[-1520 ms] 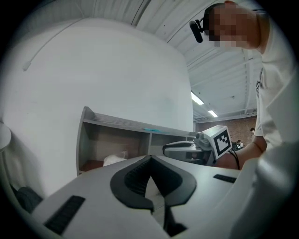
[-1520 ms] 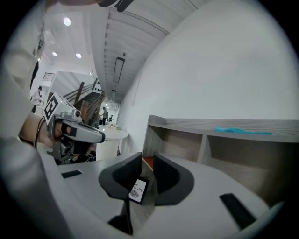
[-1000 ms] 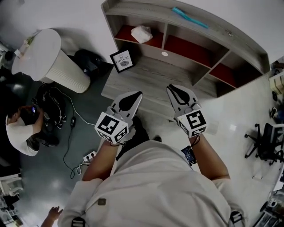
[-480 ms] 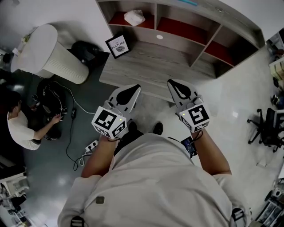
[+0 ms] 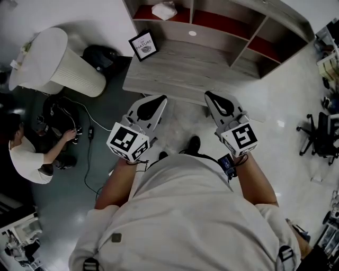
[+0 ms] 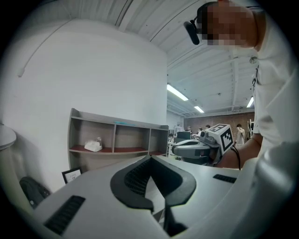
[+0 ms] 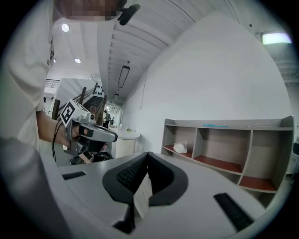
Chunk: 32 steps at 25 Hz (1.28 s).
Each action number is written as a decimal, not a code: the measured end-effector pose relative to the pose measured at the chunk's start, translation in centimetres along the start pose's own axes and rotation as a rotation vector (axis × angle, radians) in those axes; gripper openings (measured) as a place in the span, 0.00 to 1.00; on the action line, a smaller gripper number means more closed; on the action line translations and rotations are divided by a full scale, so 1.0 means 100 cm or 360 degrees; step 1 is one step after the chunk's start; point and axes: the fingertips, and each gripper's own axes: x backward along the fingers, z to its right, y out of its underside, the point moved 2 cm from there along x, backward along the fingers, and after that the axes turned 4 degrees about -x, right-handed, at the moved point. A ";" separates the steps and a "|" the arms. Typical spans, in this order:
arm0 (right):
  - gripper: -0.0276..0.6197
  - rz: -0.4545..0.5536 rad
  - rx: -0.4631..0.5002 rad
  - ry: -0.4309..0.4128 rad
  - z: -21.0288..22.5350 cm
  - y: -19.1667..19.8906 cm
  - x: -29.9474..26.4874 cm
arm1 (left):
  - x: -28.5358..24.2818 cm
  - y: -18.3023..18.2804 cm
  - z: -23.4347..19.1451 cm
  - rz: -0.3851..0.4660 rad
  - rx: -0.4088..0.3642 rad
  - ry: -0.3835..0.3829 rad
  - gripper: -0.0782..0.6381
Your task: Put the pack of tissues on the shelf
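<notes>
The white pack of tissues (image 5: 164, 9) lies in the left compartment of the grey shelf unit (image 5: 212, 58), on its red board. It also shows small in the left gripper view (image 6: 93, 147) and in the right gripper view (image 7: 180, 148). My left gripper (image 5: 160, 99) and right gripper (image 5: 209, 95) are held side by side in front of my body. Both point at the shelf unit from a distance, short of its lower ledge. Both are shut with nothing between the jaws, as each gripper's own view shows: the left gripper (image 6: 150, 158), the right gripper (image 7: 147, 154).
A small framed picture (image 5: 143, 44) leans at the shelf unit's left end. Left of it stand a white ribbed pedestal table (image 5: 58, 66) and a black bag (image 5: 100, 55). A person (image 5: 26, 153) crouches by cables (image 5: 87, 132) on the floor. An office chair (image 5: 318, 140) stands at the right.
The shelf unit has slid toward the top of the head view as I back away with both grippers. The crouching person at the left has reached toward the cables.
</notes>
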 end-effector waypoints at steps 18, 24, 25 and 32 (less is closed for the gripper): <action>0.07 -0.0045 -0.0031 0.0157 -0.142 -0.005 0.015 | 0.123 0.014 -0.007 0.0026 -0.0023 0.0144 0.13; 0.07 -0.0058 -0.0050 0.0176 -0.180 -0.001 0.022 | 0.149 0.020 0.000 0.0021 -0.0023 0.0171 0.13; 0.07 -0.0057 -0.0052 0.0181 -0.184 0.000 0.024 | 0.152 0.022 0.001 0.0022 -0.0021 0.0174 0.13; 0.07 -0.0042 -0.0065 0.0196 -0.205 0.003 0.036 | 0.167 0.027 0.008 0.0031 -0.0014 0.0178 0.13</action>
